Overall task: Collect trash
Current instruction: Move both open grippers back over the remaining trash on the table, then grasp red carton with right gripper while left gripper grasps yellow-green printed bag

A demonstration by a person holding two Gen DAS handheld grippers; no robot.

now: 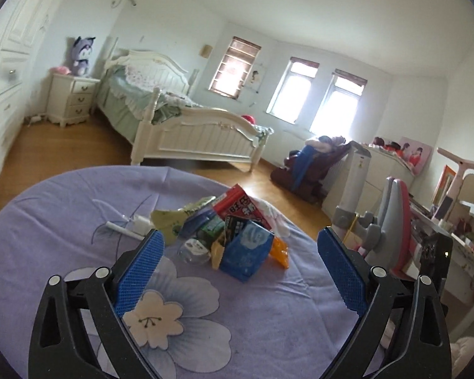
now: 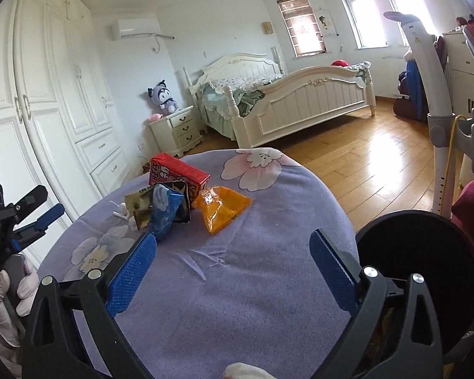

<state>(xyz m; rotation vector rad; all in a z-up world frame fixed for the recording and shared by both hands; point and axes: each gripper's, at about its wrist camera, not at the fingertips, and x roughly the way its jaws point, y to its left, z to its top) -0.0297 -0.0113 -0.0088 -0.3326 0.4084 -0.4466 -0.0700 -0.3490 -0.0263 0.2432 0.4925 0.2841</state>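
Observation:
A pile of trash lies on a round table with a purple flowered cloth. It holds a red carton, a blue wrapper, an orange wrapper, a green wrapper and a small clear bottle. My left gripper is open and empty, just short of the pile. In the right wrist view the red carton, blue wrapper and orange wrapper lie ahead of my open, empty right gripper. The left gripper shows at the far left of that view.
A black round bin stands by the table's right edge. A white straw and paper bit lie left of the pile. A bed, nightstand, wardrobe, and a chair and desk surround the table on a wooden floor.

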